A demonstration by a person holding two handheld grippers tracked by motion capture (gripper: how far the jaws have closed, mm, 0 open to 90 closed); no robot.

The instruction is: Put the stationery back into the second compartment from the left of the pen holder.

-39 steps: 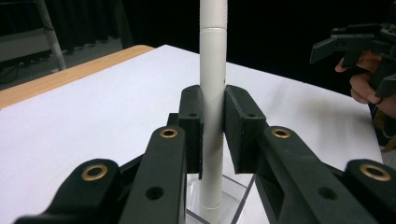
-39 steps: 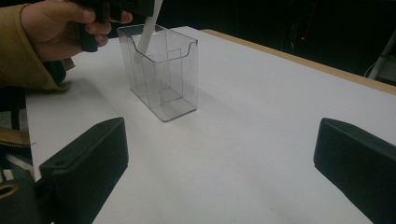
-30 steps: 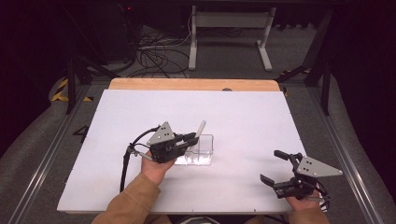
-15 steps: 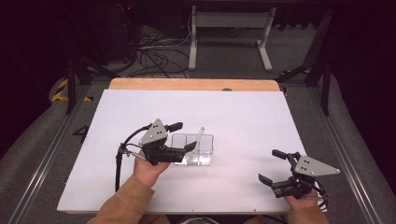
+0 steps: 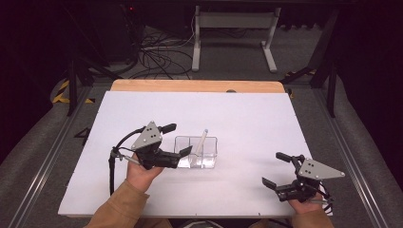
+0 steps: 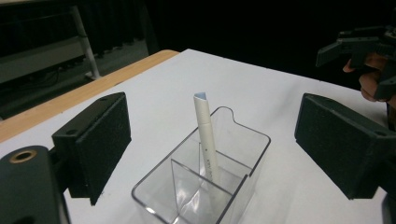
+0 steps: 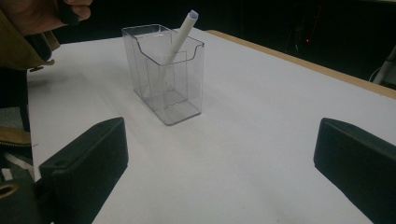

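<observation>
- Right claw (image 5: 284, 170) spread wide and empty at the near right of the desk, unmoved since earlier.
- Left claw (image 5: 178, 139), clamped on the white pen (image 5: 203, 141) a second ago, just opened and drawn back, nothing gripped.
- Pen leaning in the clear holder (image 5: 196, 152) mid-desk.
- White desk (image 5: 247, 114), wooden far edge; cables and metal stand on the floor beyond.

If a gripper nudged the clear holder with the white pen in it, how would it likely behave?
The clear holder looks thin-walled and hollow, so it is probably light and would slide on the smooth white table. It stands taller than its narrow base, so a high push might tip it. The white pen leans loosely inside and would likely rattle or shift.
</observation>
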